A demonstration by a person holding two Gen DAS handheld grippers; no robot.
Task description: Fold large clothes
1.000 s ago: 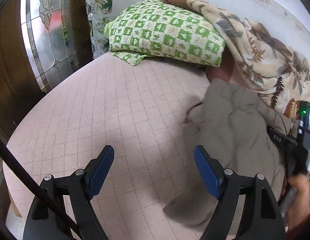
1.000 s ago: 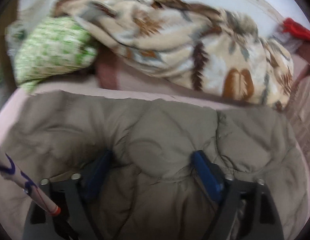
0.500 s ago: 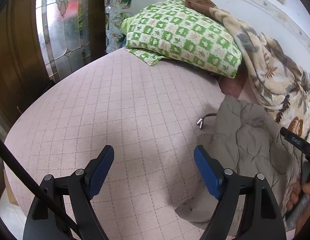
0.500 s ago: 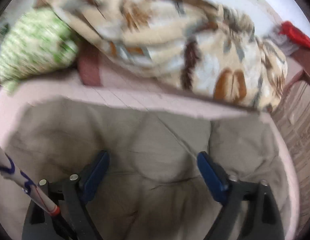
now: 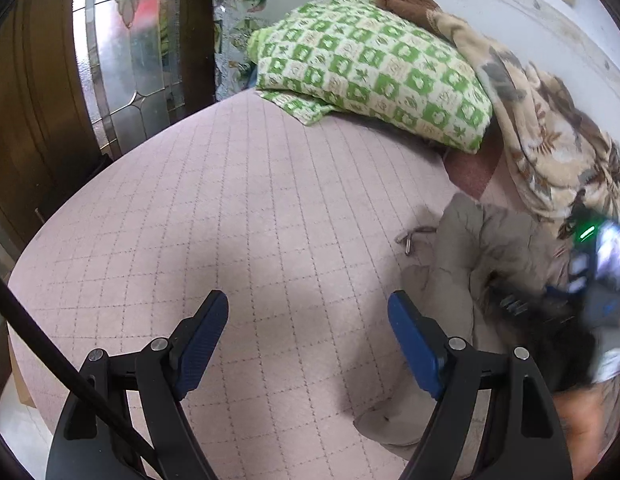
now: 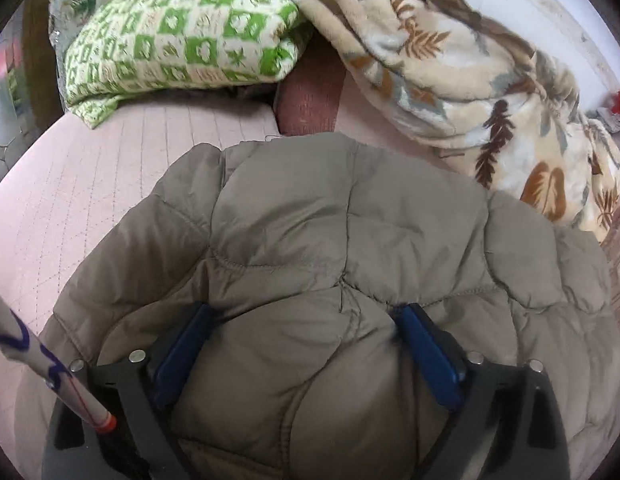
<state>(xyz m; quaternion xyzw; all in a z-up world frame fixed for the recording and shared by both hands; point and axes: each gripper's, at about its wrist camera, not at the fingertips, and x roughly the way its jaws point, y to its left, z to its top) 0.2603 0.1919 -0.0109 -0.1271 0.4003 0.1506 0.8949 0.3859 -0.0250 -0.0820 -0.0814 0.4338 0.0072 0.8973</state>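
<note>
Right wrist view: puffy jacket (image 6: 350, 240) bunched mid-frame, folding barely started; right gripper (image 6: 306, 344) spreading around padding, left gripper (image 5: 308, 336) apart, empty.

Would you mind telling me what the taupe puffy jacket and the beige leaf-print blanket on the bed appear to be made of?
The taupe puffy jacket looks like a thin, smooth synthetic shell over soft padding: stitched seams divide it into puffed panels with a faint sheen. The beige leaf-print blanket looks like plush fleece: matte, fuzzy, falling in thick soft folds. The exact fibres cannot be told.
</note>
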